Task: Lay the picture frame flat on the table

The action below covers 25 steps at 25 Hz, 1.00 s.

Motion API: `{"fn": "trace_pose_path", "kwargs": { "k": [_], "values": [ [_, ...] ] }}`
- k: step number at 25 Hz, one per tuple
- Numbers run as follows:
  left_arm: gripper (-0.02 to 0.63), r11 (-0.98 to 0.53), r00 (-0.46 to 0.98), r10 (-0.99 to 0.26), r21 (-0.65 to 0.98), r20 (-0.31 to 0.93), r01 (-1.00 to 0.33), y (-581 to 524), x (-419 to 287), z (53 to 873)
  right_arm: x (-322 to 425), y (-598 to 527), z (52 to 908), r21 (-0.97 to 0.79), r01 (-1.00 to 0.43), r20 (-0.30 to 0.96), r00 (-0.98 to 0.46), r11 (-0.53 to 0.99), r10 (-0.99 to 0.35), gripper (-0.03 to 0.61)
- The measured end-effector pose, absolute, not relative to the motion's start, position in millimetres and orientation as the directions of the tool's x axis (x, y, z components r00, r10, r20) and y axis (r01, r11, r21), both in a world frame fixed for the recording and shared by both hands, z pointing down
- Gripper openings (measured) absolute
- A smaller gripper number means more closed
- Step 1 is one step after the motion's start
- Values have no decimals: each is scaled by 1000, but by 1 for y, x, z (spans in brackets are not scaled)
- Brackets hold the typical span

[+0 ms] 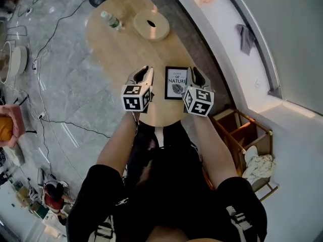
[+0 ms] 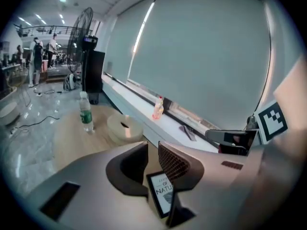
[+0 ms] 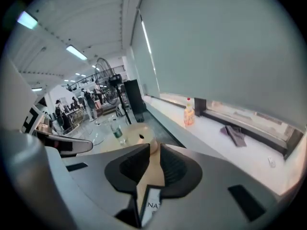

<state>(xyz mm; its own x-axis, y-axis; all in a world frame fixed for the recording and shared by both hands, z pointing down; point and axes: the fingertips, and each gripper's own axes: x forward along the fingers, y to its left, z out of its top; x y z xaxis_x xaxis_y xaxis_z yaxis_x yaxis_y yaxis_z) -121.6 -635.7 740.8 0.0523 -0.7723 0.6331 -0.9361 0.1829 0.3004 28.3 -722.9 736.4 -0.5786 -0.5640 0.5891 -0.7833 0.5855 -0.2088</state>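
The black picture frame [image 1: 176, 82] with a white print sits near the front edge of the light wooden table [image 1: 126, 44], between my two grippers. In the left gripper view the picture frame [image 2: 163, 195] leans back on a dark rear stand, low and to the right of the jaws. My left gripper [image 1: 146, 70] is just left of it, open by a narrow gap [image 2: 152, 150] with only table showing through. My right gripper [image 1: 194, 73] hovers at the frame's right edge, also narrowly open [image 3: 154, 152]. The frame's edge [image 3: 149, 207] shows low under that gap.
A plastic bottle [image 1: 111, 20] and a round wooden dish [image 1: 151, 25] stand at the table's far end. A wooden rack [image 1: 247, 140] with cloth is on the floor at the right. A white sill [image 2: 144, 97] with an orange bottle [image 2: 158, 108] runs along the window. Cables [image 1: 55, 120] cross the floor on the left.
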Motion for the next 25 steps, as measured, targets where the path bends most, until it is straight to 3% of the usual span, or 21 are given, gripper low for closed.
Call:
{"fn": "trace_pose_path", "kwargs": {
  "k": [5,13,16,20,25],
  "values": [
    [81,197,-26,-862,287,506,-937,-617,-158,597,-6,-715,587,-142,-742,416,-646,656,-640,83],
    [76,159,-142,-956,46,257,-986,-586,-195,395,-39,-690,376,-71,-685,111,-728,725,-677,69],
    [71,200,-193,-956,13,220,-980,-562,-187,352,-21,-671,331,-87,-669,66,-743,738,-666,67],
    [54,265,-257,-948,21,187,-964,-534,-198,309,-4,-661,286,-78,-691,10,-721,718,-693,11],
    [20,286,-281,-947,9,154,-958,-506,-205,282,26,-650,272,-36,-723,-4,-691,690,-723,9]
  ]
}}
